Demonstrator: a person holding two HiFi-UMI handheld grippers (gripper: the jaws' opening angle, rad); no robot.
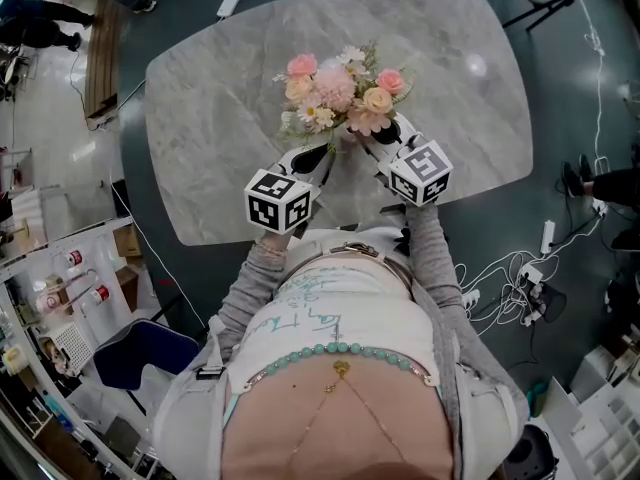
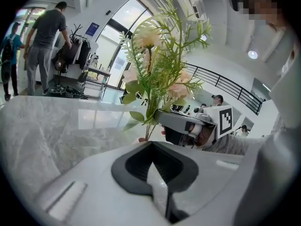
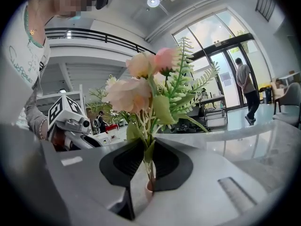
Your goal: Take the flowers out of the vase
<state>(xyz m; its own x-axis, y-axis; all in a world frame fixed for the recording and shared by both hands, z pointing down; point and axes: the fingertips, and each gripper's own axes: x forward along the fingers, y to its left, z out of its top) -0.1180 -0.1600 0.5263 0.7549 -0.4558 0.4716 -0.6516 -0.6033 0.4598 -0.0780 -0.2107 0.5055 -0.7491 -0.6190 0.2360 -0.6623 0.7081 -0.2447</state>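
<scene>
Head view looks down on a pale grey marble table (image 1: 220, 98) with rounded corners. A bouquet of pink, peach and white flowers with green fern sprigs (image 1: 337, 88) stands above the table's middle, toward its near edge. Both grippers reach in over that near edge and their tips meet under the blooms.

The right gripper (image 1: 368, 140) has its dark jaws at a narrow setting, clamped on the bouquet's thin green stems (image 3: 149, 166). The flowers rise upright from between the pads.

The left gripper (image 1: 322, 156) sits just beside the right one above the table. Its jaws are drawn together with nothing visible between them. In the left gripper view the stems run down to a small pinkish bit (image 2: 141, 139) just past the left gripper's tips. It is too hidden to tell what it is.
</scene>
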